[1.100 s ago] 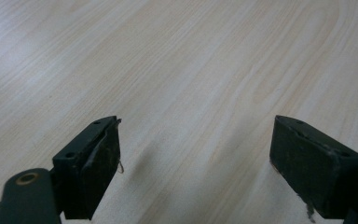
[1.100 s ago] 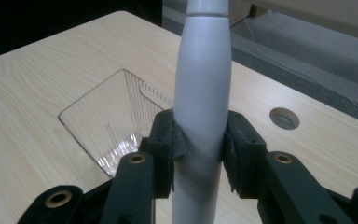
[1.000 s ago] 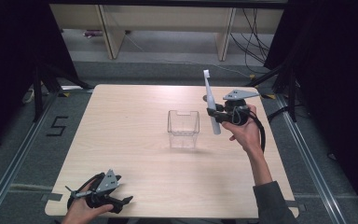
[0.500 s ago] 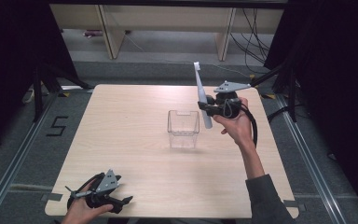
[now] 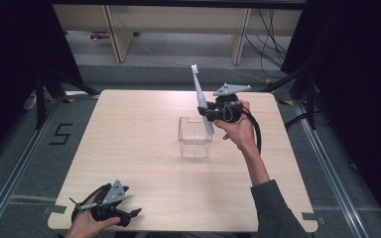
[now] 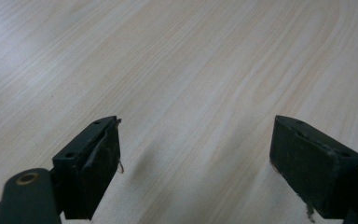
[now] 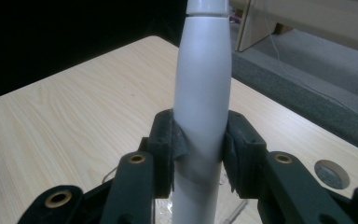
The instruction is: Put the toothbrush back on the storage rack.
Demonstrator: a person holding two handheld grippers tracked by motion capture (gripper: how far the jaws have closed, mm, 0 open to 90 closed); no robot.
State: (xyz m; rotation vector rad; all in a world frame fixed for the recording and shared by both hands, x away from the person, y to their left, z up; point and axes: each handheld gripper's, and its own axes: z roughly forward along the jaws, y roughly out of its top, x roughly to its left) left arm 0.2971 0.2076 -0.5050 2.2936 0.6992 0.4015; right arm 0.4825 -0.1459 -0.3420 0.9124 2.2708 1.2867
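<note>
At the near left edge of the wooden surface [image 5: 144, 148], the left gripper [image 5: 124, 215] rests with its jaws wide, bare wood ahead. Mid-surface stands a clear box [image 5: 195, 139], seemingly empty. Just right, the right gripper [image 5: 208, 113] clamps a white toothbrush [image 5: 202, 99], raised, leaning over the box's right rim.
</note>
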